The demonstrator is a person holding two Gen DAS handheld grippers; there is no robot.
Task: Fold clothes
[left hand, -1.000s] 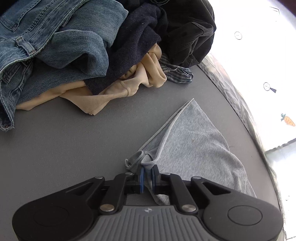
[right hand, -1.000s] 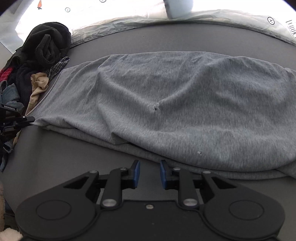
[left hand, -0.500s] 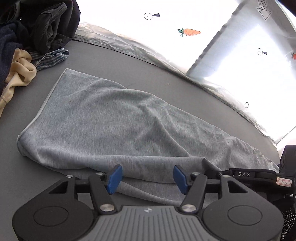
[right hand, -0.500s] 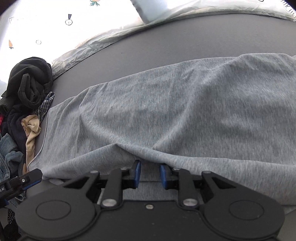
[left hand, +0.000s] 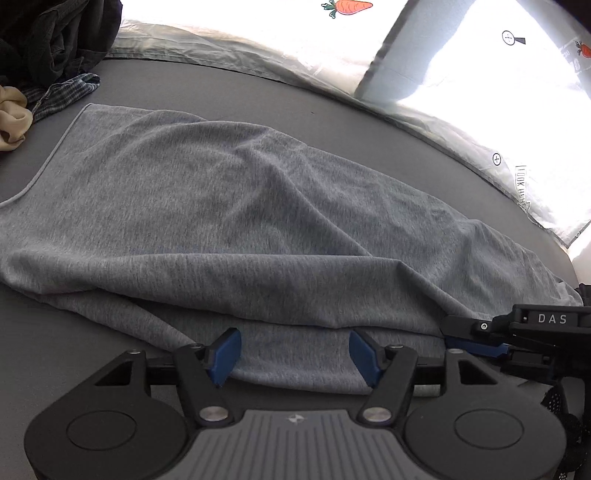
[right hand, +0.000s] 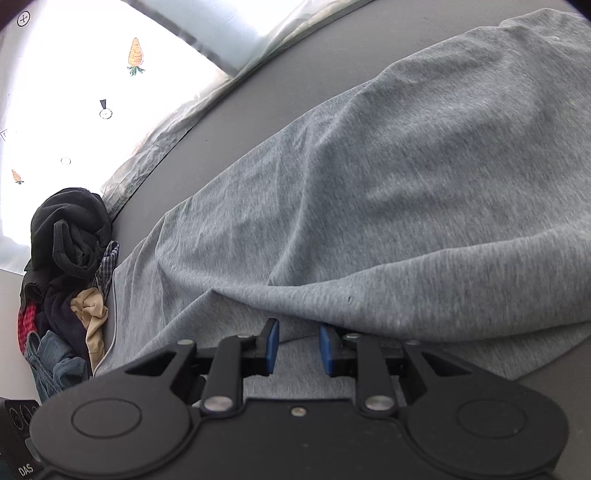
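A grey knit garment (left hand: 258,206) lies spread lengthwise on the dark grey table (left hand: 74,350), with a fold along its near edge. My left gripper (left hand: 295,354) hovers at that near edge; its jaws are opening wide, the fabric lies flat under the gap and the pads do not press it. My right gripper (right hand: 299,347) sits on the same edge with a narrow gap between its blue pads, its tips at the foot of the raised fold of the garment (right hand: 406,184). In the left wrist view the right gripper (left hand: 476,338) shows just to the right, its fingertips at the fold.
A heap of clothes (right hand: 70,280), black, navy, tan, plaid and denim, sits at the garment's far left end, also visible as a pile (left hand: 44,48) in the left wrist view. A bright white sheet with carrot prints (left hand: 347,5) borders the table's far edge.
The left gripper let go of the garment's corner, opened wide and swung right along the near edge toward the right gripper. The right gripper slid forward onto the garment's edge and rolled.
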